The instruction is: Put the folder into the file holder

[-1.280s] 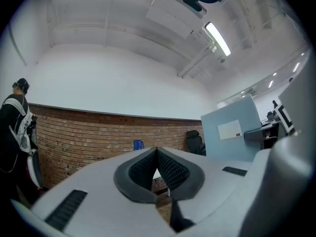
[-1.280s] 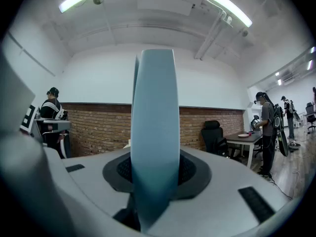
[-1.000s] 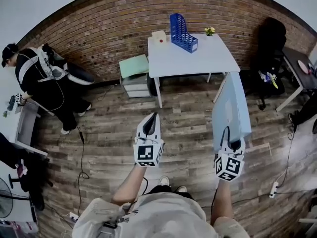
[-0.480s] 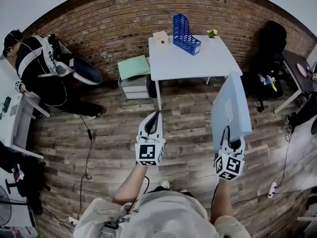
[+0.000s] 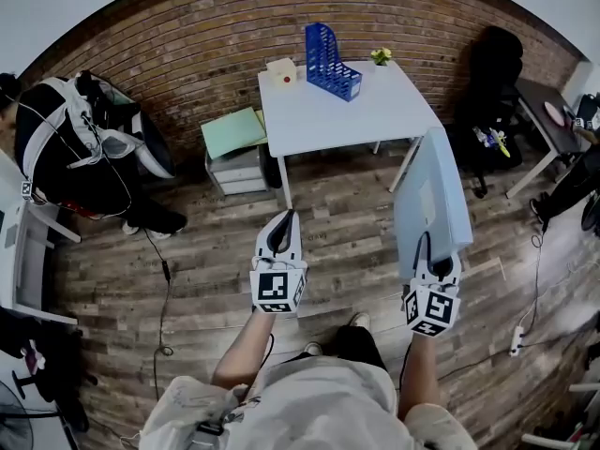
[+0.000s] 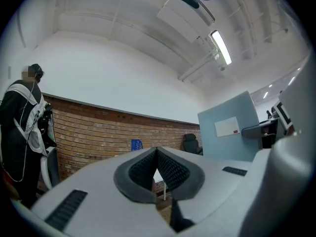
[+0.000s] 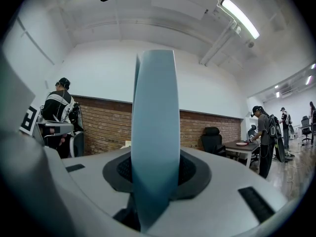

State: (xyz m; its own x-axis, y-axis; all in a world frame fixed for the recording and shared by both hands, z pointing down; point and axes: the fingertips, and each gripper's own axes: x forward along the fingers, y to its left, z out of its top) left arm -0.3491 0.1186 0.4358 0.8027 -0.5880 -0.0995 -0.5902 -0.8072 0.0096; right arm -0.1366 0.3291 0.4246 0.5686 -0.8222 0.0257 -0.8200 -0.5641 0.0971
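A light blue folder (image 5: 431,204) stands upright in my right gripper (image 5: 433,268), whose jaws are shut on its lower edge; the right gripper view shows the folder (image 7: 153,132) edge-on between the pads. The blue file holder (image 5: 328,61) stands at the back of a white table (image 5: 375,111), well ahead of both grippers. My left gripper (image 5: 282,235) is held out over the wooden floor, shut with nothing between its pads. The left gripper view shows the folder (image 6: 232,127) at the right and the file holder (image 6: 137,144) far off by the brick wall.
On the table also sit a small cream box (image 5: 280,71) and a little plant (image 5: 381,56). A grey drawer unit (image 5: 239,162) topped with a green folder stands left of the table. A person in black (image 5: 70,157) is at the left, a black chair (image 5: 492,73) at the right.
The table and file holder have shifted slightly left in the head view. Both grippers keep their places, and the folder stays gripped.
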